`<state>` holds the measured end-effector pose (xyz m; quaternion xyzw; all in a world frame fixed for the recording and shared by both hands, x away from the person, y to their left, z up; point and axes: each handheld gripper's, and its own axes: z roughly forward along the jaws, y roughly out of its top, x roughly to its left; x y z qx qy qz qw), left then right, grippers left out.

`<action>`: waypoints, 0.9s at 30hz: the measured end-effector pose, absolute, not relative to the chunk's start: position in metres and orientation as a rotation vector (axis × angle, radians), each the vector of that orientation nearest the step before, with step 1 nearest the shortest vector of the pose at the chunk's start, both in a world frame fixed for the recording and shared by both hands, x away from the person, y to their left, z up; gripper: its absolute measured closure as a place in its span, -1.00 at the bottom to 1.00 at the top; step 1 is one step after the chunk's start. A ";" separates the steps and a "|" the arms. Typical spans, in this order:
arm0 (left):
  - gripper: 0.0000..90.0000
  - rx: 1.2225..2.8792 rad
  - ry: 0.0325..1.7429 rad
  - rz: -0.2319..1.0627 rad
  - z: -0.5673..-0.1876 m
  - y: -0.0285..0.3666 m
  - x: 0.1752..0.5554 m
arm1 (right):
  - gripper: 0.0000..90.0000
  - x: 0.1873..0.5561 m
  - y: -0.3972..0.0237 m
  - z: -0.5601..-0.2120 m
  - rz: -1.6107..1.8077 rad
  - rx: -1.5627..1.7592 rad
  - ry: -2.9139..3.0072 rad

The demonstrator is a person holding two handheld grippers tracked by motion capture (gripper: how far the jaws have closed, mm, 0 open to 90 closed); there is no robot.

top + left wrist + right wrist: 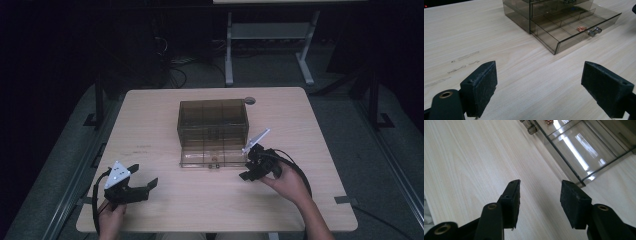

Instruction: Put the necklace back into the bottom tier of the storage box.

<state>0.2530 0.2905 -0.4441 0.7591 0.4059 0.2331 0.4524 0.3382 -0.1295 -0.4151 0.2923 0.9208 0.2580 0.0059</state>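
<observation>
A smoky see-through drawer box (212, 120) stands mid-table with its bottom drawer (200, 161) pulled out toward me. The drawer front (586, 37) carries two small metal knobs (594, 31). A small coppery item (581, 28) lies in one compartment, also seen in the right gripper view (548, 122). My right gripper (246, 165) hovers by the drawer's right front corner, jaws open over bare wood (541, 185), nothing between them. My left gripper (145, 175) rests near the table's front left, jaws wide open and empty (539, 72), pointing toward the box.
The light wooden table (150, 125) has a round cable hole (250, 100) at the back right of the box. A grey table frame (270, 30) stands on the dark floor beyond. Faint scuff marks (464, 58) streak the wood left of the box.
</observation>
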 end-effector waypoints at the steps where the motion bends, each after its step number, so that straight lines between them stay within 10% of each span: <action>1: -0.71 1.874 1.003 0.576 -0.444 0.290 0.253 | 0.11 0.336 -0.131 -0.416 0.813 0.923 2.882; 27: -0.71 1.885 0.994 0.581 -0.445 0.289 0.253 | 0.06 0.303 -0.166 -0.429 0.829 0.972 2.847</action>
